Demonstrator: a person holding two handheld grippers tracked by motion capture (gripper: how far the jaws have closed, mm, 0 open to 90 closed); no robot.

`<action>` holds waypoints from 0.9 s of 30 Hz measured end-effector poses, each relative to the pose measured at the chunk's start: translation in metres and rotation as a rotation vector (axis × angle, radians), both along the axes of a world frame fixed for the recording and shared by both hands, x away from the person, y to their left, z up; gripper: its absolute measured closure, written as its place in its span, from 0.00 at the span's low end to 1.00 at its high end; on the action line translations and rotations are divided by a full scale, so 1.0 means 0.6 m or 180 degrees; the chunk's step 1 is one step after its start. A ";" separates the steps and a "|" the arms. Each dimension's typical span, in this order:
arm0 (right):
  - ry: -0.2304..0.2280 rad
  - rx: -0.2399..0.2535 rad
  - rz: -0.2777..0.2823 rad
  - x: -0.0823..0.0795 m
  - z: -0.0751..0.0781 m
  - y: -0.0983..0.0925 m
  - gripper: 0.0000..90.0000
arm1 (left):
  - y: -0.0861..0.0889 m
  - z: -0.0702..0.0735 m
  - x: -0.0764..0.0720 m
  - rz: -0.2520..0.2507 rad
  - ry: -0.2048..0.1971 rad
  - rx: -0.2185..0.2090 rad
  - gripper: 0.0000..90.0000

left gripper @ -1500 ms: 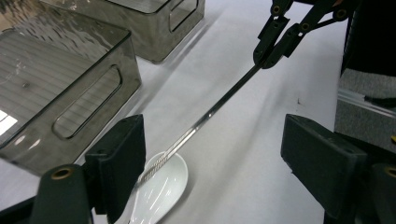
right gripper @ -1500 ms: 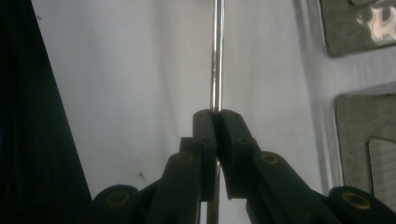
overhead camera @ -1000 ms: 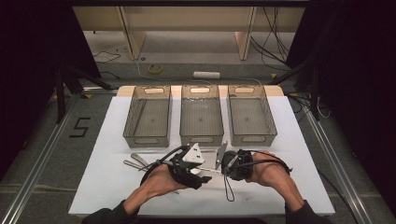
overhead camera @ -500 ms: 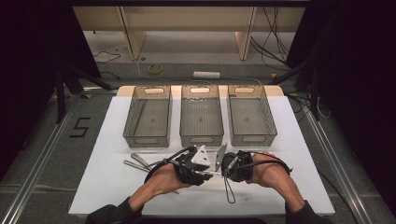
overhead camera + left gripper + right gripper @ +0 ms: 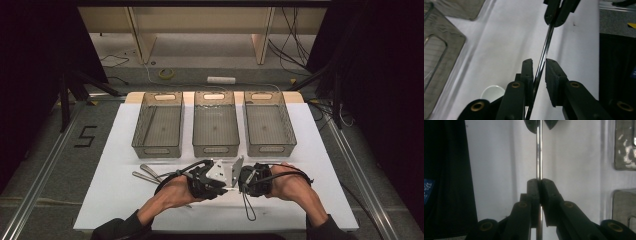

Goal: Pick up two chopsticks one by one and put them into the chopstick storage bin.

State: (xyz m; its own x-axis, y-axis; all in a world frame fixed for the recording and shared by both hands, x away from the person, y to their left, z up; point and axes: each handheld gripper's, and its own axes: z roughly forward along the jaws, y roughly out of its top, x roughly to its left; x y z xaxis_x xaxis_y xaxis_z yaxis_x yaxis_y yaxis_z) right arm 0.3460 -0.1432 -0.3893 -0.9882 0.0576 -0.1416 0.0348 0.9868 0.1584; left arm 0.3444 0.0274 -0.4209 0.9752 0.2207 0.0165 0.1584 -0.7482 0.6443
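Right gripper point(image 5: 539, 181) pinches a thin metal rod point(image 5: 544, 53) held above the white table point(image 5: 125, 145). Left gripper point(image 5: 539, 62) jaws just been closing around the same rod (a gap on one side), not yet pressing.

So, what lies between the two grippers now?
A thin metal rod spans the stretch. In the right gripper view, the right gripper clamps one end; in the left gripper view, the left gripper, whose jaws have just been closing, has it between its jaws.
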 end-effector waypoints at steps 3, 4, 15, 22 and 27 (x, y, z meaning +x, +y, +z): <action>-0.0021 0.0002 0.0058 0.000 -0.002 -0.004 0.91 | -0.003 -0.001 -0.004 -0.0165 0.0056 0.0049 0.94; -0.0040 0.0028 0.0054 0.000 -0.004 -0.005 0.90 | -0.004 -0.002 -0.005 -0.0180 0.0036 0.0079 0.95; -0.0221 0.0675 -0.0402 0.015 0.025 -0.040 0.66 | 0.026 0.008 0.020 0.0255 -0.0025 0.0012 0.95; -0.0379 0.1158 -0.1032 0.033 0.013 -0.072 0.48 | 0.058 0.018 0.041 0.0630 -0.0061 -0.0094 0.95; -0.0432 0.1589 -0.1398 0.031 0.000 -0.101 0.44 | 0.082 0.026 0.055 0.0844 -0.0081 -0.0185 0.95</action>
State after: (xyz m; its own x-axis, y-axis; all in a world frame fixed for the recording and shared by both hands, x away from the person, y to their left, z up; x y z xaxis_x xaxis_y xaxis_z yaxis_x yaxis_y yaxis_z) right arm 0.3645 -0.2036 -0.3892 -0.8335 0.5404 -0.1149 0.3635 0.6930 0.6226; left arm 0.3773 0.0769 -0.4054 0.8826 0.4696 0.0201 0.3271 -0.6443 0.6913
